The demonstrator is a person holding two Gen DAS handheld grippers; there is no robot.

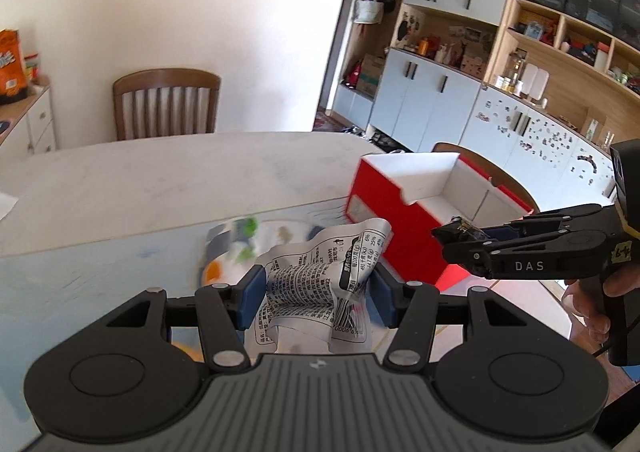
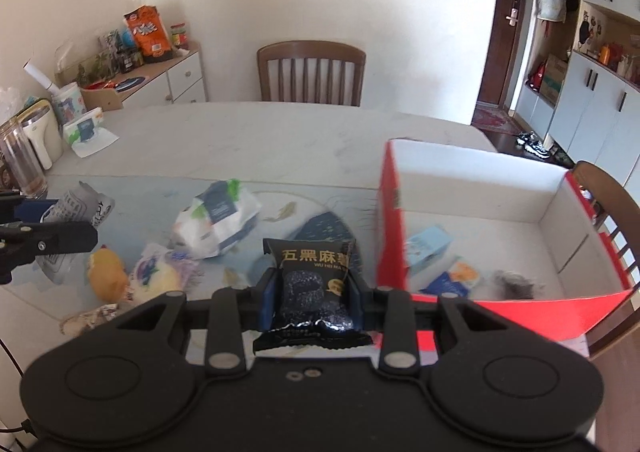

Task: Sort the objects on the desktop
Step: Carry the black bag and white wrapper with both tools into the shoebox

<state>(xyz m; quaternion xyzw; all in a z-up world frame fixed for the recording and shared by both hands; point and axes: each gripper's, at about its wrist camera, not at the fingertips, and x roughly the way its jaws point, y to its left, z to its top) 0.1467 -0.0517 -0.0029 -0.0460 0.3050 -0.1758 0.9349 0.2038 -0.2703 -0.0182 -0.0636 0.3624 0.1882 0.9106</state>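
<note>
My left gripper (image 1: 314,294) is shut on a crumpled silver snack packet (image 1: 320,276) with black print, held above the table mat. My right gripper (image 2: 312,288) is shut on a black snack packet (image 2: 310,284) with gold lettering. In the left wrist view the right gripper (image 1: 460,240) reaches in from the right with that dark packet, in front of the red box (image 1: 396,228). The red box (image 2: 390,220) has a white inside holding a light blue carton (image 2: 430,246), a small blue packet (image 2: 452,280) and a grey fluffy thing (image 2: 512,282). The left gripper (image 2: 60,230) shows at the left edge.
On the mat lie a white and blue tissue pack (image 2: 218,218), a yellow plush toy (image 2: 106,272), a pale plush (image 2: 156,276) and a dark blue pouch (image 2: 326,232). A glass (image 2: 22,160), a kettle and cups stand far left. Wooden chairs (image 2: 311,72) stand behind and right of the table.
</note>
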